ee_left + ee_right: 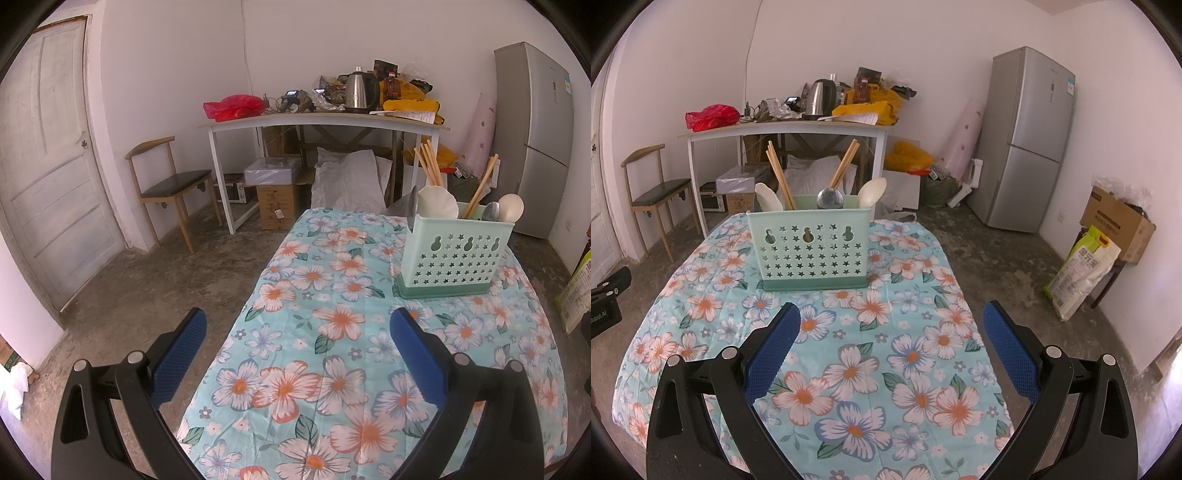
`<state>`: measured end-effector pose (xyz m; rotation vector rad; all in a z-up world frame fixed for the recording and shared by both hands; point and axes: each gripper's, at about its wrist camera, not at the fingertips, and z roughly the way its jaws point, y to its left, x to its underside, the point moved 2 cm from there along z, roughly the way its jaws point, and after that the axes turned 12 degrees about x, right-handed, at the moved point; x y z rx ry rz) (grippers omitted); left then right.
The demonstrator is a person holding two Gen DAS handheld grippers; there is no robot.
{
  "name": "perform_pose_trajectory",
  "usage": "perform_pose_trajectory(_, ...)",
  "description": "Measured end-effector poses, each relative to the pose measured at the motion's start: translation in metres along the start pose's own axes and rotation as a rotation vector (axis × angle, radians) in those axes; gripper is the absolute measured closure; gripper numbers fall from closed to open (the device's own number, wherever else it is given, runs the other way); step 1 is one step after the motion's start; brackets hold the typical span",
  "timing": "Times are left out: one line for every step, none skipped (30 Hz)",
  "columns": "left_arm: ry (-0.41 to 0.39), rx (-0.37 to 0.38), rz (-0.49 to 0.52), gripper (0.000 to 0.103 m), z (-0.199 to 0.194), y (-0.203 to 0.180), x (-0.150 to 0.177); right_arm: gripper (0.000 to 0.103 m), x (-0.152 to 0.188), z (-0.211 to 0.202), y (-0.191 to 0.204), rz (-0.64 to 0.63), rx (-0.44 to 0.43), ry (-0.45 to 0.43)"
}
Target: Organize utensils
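The mint-green utensil caddy (808, 248) stands upright on the bench, straight ahead of the right gripper (892, 321) and well clear of its jaws. From the left gripper (298, 326) the same caddy (452, 254) sits ahead and off to the right of its jaws, also apart from them.

The caddy is already loaded. Wooden chopsticks (780, 177) lean out of it in two bundles, one tilting left, one tilting right (844, 164). A white spoon (767, 197) stands at the left end, a metal spoon (830, 197) near the middle, and another white spoon (872, 192) at the right end. Which compartment each sits in I cannot tell from here.

Both grippers hover over the bench with their jaws spread wide and nothing between the blue pads (774, 354). Below and between the jaws lies only the floral tablecloth (871, 354), pale blue with orange-centred flowers, draped over the bench edges.

Beyond the caddy, against the far wall, a white table (783, 129) carries a steel kettle (820, 96), a red bag (711, 116) and yellow bags. A wooden chair (655, 192) stands to the left of it, a grey fridge (1025, 140) to the right, and a rice sack (1080, 271) leans by the right wall.
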<state>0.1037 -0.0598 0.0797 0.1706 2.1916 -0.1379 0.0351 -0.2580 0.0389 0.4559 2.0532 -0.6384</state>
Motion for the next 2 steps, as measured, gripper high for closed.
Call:
perform_pose_trajectory(0.0, 0.0, 0.0, 0.006, -0.0003, -0.0004, 0.0001, 0.008, -0.0003, -0.0003, 0.0004, 0.0, 0.0, 0.0)
perform_pose_trajectory(0.0, -0.001, -0.001, 0.006, -0.0001, -0.0002, 0.0002, 0.008, 0.0, -0.0001, 0.0002, 0.0, 0.001, -0.001)
